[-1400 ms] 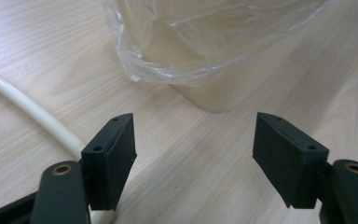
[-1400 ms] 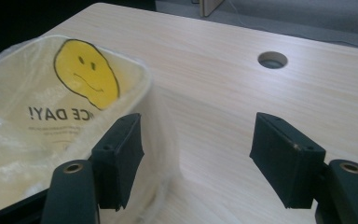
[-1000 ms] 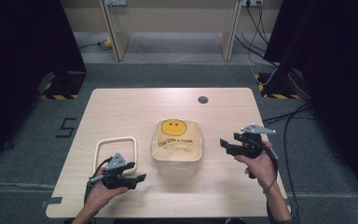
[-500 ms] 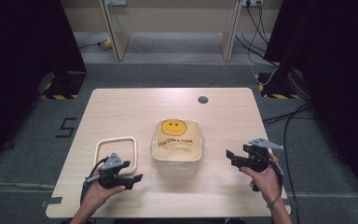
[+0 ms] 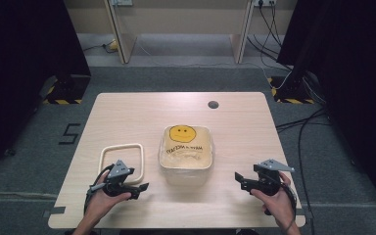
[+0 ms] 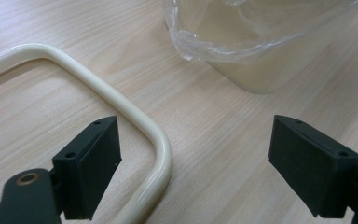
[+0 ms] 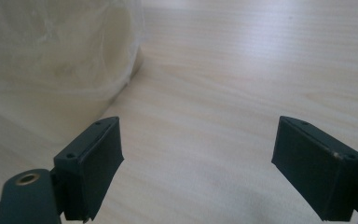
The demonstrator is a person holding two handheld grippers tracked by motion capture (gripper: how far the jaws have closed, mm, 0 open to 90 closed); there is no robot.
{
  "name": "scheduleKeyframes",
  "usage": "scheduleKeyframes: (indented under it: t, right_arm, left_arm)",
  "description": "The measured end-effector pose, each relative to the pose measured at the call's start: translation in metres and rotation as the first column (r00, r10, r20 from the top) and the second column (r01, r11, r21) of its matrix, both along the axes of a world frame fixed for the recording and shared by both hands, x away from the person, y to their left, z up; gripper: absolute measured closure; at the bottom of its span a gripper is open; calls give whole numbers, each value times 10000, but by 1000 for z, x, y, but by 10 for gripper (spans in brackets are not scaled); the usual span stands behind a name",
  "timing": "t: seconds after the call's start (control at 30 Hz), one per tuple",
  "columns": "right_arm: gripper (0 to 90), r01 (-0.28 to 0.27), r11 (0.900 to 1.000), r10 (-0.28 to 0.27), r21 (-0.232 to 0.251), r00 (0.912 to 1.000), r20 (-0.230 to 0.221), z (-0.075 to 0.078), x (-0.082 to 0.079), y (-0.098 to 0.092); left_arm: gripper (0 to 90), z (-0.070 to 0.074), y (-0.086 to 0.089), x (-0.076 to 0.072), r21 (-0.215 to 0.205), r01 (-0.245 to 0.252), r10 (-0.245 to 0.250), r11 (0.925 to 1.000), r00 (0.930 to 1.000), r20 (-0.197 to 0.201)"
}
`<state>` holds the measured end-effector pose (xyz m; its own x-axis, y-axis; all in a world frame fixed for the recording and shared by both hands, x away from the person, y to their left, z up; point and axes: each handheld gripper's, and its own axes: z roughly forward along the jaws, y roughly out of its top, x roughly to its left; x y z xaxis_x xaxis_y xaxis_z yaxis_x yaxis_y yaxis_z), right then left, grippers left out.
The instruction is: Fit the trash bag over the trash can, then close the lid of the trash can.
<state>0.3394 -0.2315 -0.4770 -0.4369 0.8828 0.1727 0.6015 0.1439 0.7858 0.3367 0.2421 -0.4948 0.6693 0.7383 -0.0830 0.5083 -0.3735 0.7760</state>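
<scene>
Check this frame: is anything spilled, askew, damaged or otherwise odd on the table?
Nothing spilled or broken. The bin stands upright, lined with a smiley-printed plastic bag, its text upside down from this side. The cream frame lies flat beside it, detached. Both grippers are open and empty.

bin [image 7: 51,70] blurred, ring [image 6: 121,107] cut off at frame edge

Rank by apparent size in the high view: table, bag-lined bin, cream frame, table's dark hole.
1. table, by far the largest.
2. bag-lined bin and cream frame: footprints look about alike, so no ranking between them.
3. table's dark hole, smallest.
</scene>
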Motion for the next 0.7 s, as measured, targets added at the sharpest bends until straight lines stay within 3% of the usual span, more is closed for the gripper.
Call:
scheduleKeyframes:
  t: [0.2,0.7]
  right_arm:
    - [158,-80,9995,66,-316,9990,-445,-12,-12,0]
    - [158,268,9988,-294,-421,9976,-633,-19,-25,-10]
  left_arm:
    - [168,0,1,0,86,-101,101,9999,9999,15]
    - [167,0,7,1,-7,-376,376,9993,9993,-16]
